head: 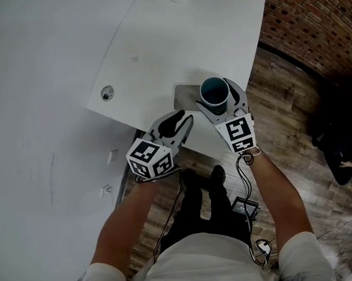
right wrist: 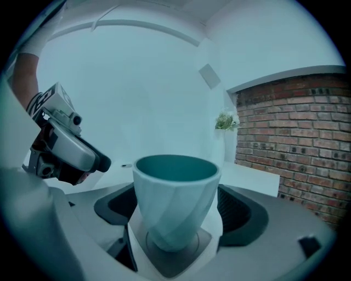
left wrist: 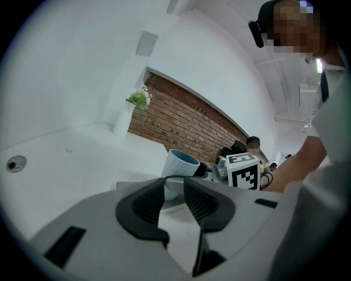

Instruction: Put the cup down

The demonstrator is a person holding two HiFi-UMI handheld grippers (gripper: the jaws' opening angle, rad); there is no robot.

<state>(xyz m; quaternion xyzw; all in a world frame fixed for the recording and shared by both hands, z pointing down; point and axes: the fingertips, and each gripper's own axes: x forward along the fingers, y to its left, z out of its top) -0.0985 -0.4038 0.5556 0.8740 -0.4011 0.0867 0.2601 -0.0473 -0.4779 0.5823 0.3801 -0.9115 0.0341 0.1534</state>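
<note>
A pale blue cup with a teal inside stands upright on a grey square coaster near the front edge of the white table. My right gripper is round the cup, one jaw on each side. Its jaws stand wide and the pads show a small gap to the cup's wall, so it is open. My left gripper hovers just left of the coaster, its jaws only narrowly apart with nothing between them.
A white vase with green sprigs stands at the table's far end by a brick wall. A round metal fitting sits in the tabletop at left. Wooden floor, a cable box and a seated person lie beyond the edge.
</note>
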